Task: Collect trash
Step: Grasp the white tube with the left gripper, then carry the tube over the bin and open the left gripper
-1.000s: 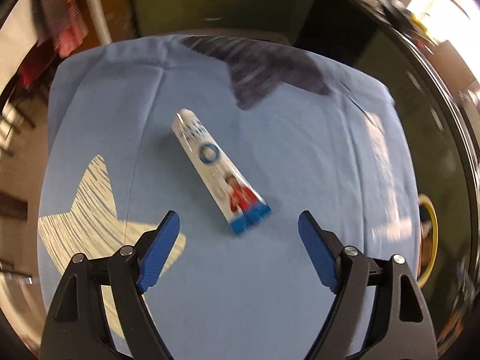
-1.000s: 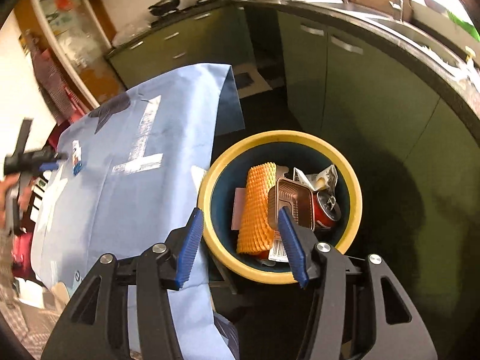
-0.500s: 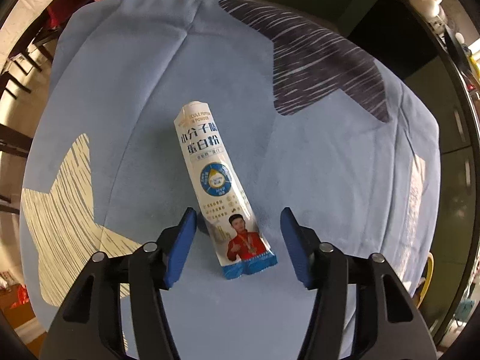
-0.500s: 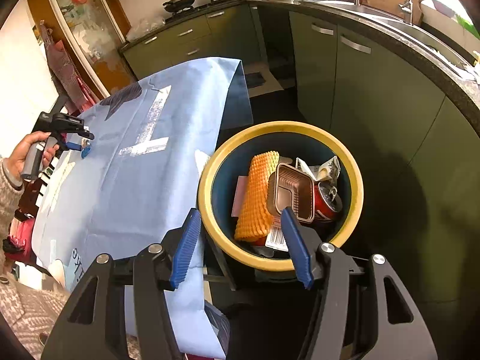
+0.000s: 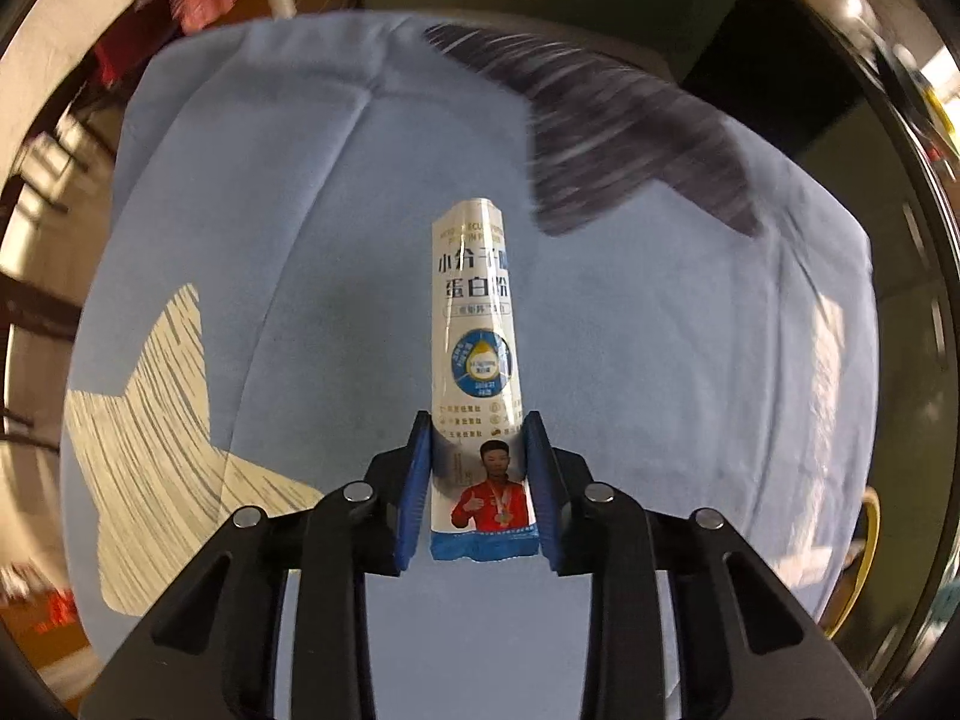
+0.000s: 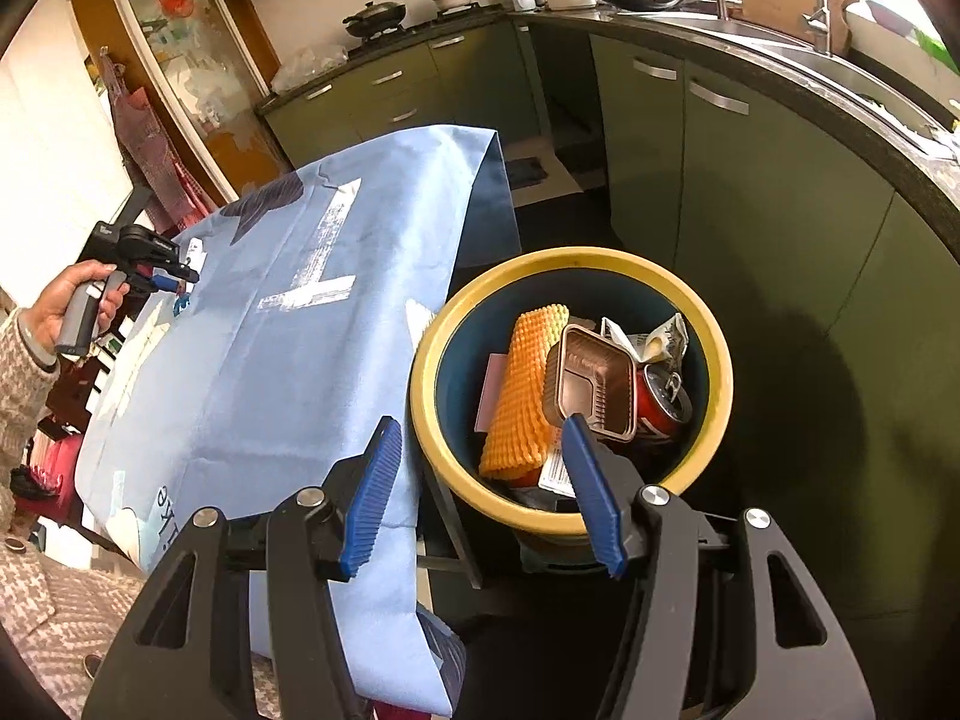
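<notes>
Chinese characters run down your white sachet (image 5: pixel 477 354), with "蛋白粉" legible under a fainter line of English print, a blue and yellow round emblem below, and a figure in a red jacket near the blue bottom seam. Lettering at the tablecloth's (image 6: pixel 336 348) near edge reads partly as "ke". Your left gripper (image 5: pixel 478 483) has just been closing, and its blue pads now sit narrow against both sides of the sachet's lower end, the pack stretching away toward 12 o'clock over the cloth. From the right wrist view, your left hand (image 6: pixel 75 303) grips its handle at 9 o'clock, tool pointing steeply down. Your right gripper (image 6: pixel 477 492) hangs half-open and empty, the yellow-rimmed bin (image 6: pixel 714 360) of trash at 1 o'clock from it.
</notes>
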`<action>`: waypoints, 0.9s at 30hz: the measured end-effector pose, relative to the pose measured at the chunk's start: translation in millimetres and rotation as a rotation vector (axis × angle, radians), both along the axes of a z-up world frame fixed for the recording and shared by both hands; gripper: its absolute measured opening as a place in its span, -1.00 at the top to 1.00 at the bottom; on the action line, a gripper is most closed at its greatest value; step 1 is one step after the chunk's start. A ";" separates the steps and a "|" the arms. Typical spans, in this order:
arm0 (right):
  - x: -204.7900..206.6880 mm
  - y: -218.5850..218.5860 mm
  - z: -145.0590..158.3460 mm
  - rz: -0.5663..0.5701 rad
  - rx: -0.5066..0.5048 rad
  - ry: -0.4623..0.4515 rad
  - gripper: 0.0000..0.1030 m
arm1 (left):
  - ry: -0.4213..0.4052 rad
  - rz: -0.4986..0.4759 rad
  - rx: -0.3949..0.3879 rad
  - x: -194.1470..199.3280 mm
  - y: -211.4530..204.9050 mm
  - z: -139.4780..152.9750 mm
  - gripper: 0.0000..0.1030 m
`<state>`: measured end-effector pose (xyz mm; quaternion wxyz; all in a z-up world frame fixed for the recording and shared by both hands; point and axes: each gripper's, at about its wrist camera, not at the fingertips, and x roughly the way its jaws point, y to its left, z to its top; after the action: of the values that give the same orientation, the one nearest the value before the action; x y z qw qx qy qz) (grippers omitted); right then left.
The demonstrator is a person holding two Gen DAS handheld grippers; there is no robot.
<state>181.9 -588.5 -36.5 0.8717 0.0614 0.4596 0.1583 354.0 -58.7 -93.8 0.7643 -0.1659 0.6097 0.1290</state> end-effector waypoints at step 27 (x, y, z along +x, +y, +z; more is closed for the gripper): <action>-81.1 -70.3 -10.2 -0.244 0.125 -0.015 -0.08 | -0.069 -0.898 -0.076 -22.9 -400.3 21.5 0.41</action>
<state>100.7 -658.8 -46.7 0.8823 0.1701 0.4315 0.0798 331.0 -459.0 -72.4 0.7576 0.0828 0.5999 -0.2436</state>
